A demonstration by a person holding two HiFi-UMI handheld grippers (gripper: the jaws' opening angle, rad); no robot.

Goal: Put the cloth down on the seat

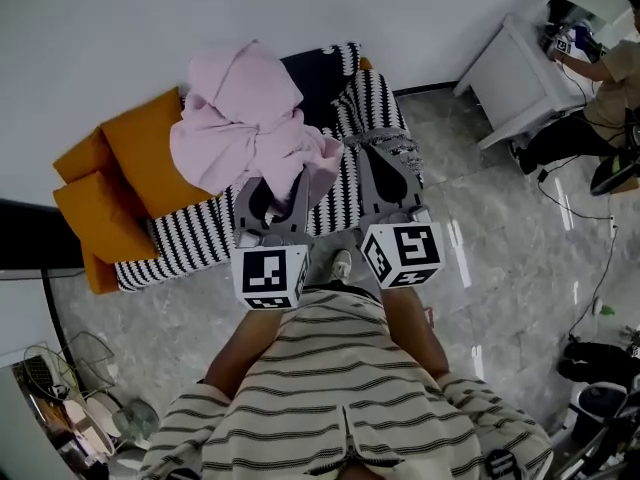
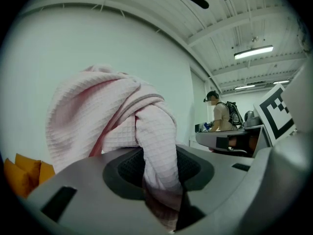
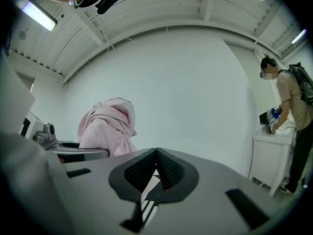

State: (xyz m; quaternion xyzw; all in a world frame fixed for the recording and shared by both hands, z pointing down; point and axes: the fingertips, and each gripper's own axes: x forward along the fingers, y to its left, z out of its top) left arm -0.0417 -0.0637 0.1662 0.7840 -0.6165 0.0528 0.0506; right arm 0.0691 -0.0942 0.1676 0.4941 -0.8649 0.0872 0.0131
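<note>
A pink waffle-weave cloth (image 1: 245,118) hangs bunched above the black-and-white striped seat (image 1: 200,233). My left gripper (image 1: 275,196) is shut on a fold of it, and in the left gripper view the cloth (image 2: 107,116) runs down between the jaws of the left gripper (image 2: 159,177) and fills the middle. My right gripper (image 1: 385,143) is beside it on the right, over the striped cover, apart from the cloth. In the right gripper view the tips of the right gripper (image 3: 156,153) meet with nothing held, and the cloth (image 3: 107,126) shows at the left.
Orange cushions (image 1: 110,188) lie on the seat's left end and a dark garment (image 1: 315,68) at its back. At the far right a person (image 1: 610,68) works at a white table (image 1: 520,78). Cables and a fan (image 1: 120,418) lie on the marble floor.
</note>
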